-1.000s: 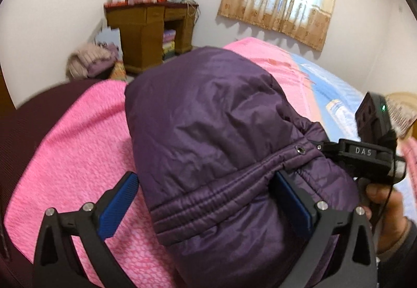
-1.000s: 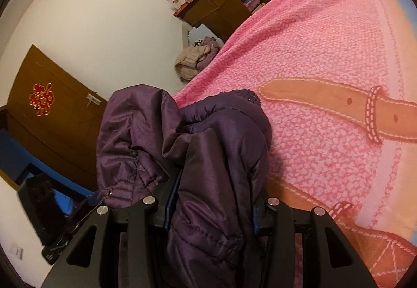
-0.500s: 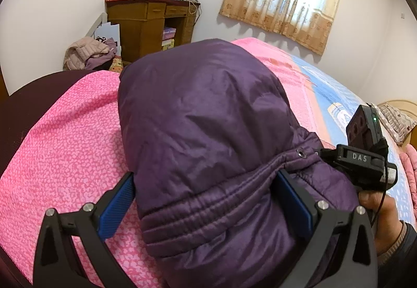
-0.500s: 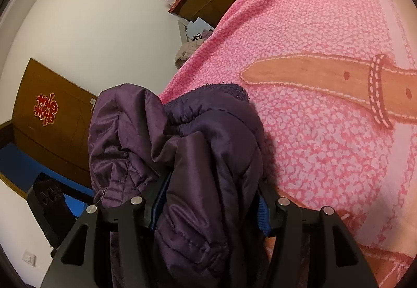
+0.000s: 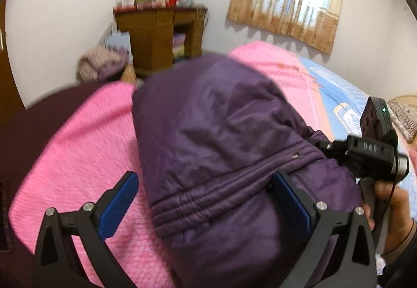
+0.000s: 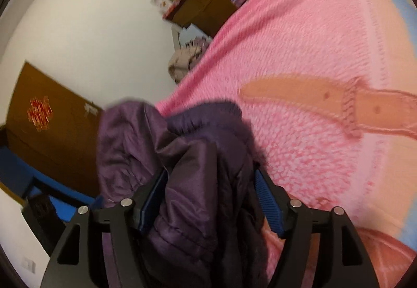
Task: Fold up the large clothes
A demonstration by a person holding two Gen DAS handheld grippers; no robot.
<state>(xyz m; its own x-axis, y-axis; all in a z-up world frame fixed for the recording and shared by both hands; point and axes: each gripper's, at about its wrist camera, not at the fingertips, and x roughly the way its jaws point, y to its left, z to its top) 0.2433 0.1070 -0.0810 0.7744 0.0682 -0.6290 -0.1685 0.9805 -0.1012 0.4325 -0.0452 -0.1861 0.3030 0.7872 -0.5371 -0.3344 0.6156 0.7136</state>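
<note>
Jacket (image 5: 221,131) mid-fold on the bed (image 5: 78,152): our right tongs (image 6: 211,199) grip its bunched edge, left tongs (image 5: 206,196) gape around it; next, lay it flat.

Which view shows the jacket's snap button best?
Left wrist: the snap button sits exposed on the purple jacket between the open left gripper fingers. Right wrist shows only bunched fabric, no snap.

The purple jacket (image 5: 221,137) is sheeny quilted cloth; the pink bedspread (image 6: 312,53) textured matt fabric; the desk (image 5: 159,35) varnished wood.
</note>
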